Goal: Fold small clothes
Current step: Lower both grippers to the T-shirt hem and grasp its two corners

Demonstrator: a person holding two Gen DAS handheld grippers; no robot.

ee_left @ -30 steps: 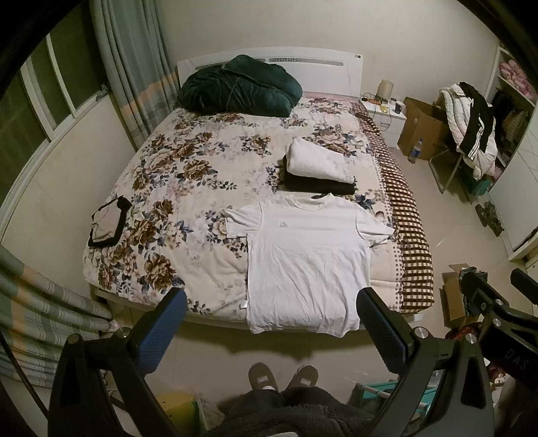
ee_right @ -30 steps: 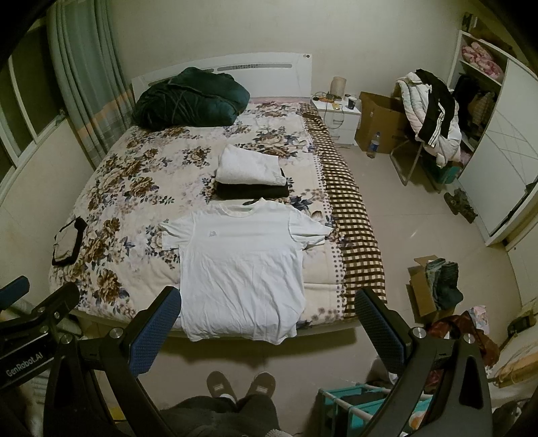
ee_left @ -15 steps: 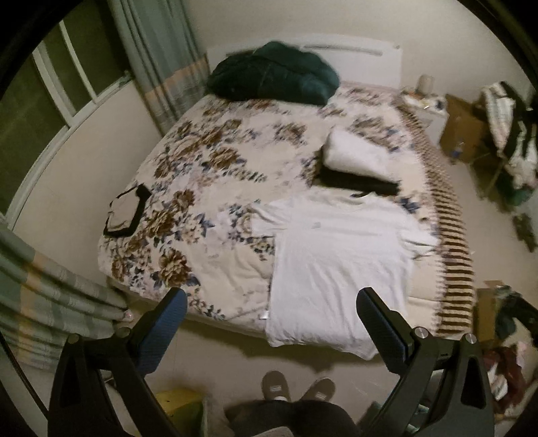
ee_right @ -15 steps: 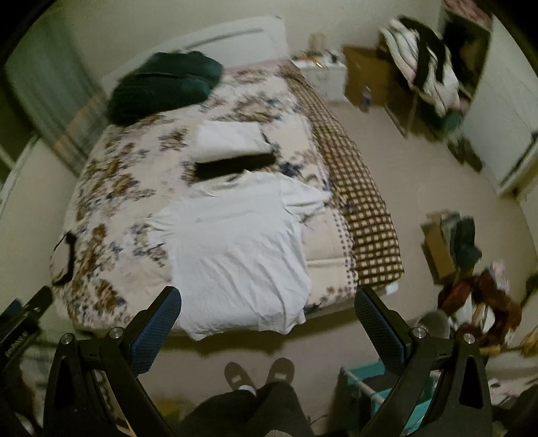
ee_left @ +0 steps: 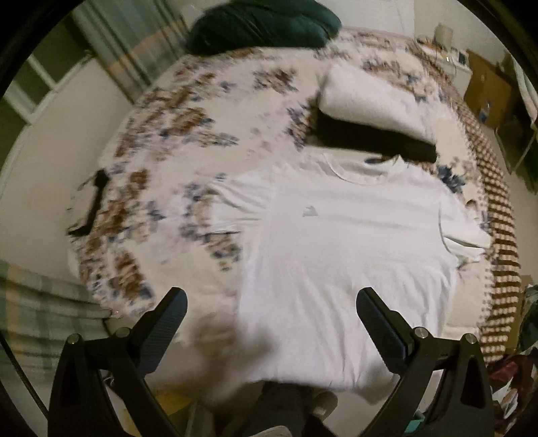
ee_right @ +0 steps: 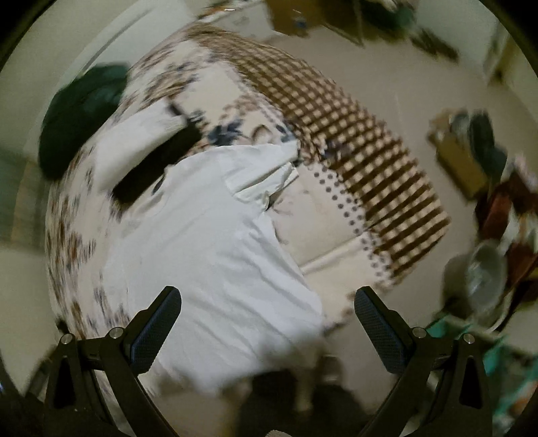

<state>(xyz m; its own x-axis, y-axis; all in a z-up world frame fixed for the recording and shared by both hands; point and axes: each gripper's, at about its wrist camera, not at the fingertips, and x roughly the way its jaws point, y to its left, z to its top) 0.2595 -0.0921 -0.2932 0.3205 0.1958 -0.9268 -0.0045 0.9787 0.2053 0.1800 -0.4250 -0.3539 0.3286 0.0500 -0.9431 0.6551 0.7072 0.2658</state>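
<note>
A white T-shirt (ee_left: 343, 255) lies flat on the floral bedspread (ee_left: 188, 161), collar far, hem over the near bed edge. It also shows in the right wrist view (ee_right: 208, 242). My left gripper (ee_left: 270, 311) is open and empty, above the shirt's lower left part. My right gripper (ee_right: 267, 309) is open and empty, above the shirt's lower right corner. Both views are motion-blurred.
A folded white garment (ee_left: 373, 101) on a folded black one (ee_left: 370, 137) lies beyond the collar. A dark green duvet (ee_left: 262, 23) lies at the headboard. A small dark item (ee_left: 92, 205) lies at the left bed edge. Boxes and clutter (ee_right: 470, 151) stand on the floor at right.
Both grippers have moved down and forward toward the bed, so the shirt looks much larger. The right gripper has tilted toward the shirt's right side. Jaws stay open.
</note>
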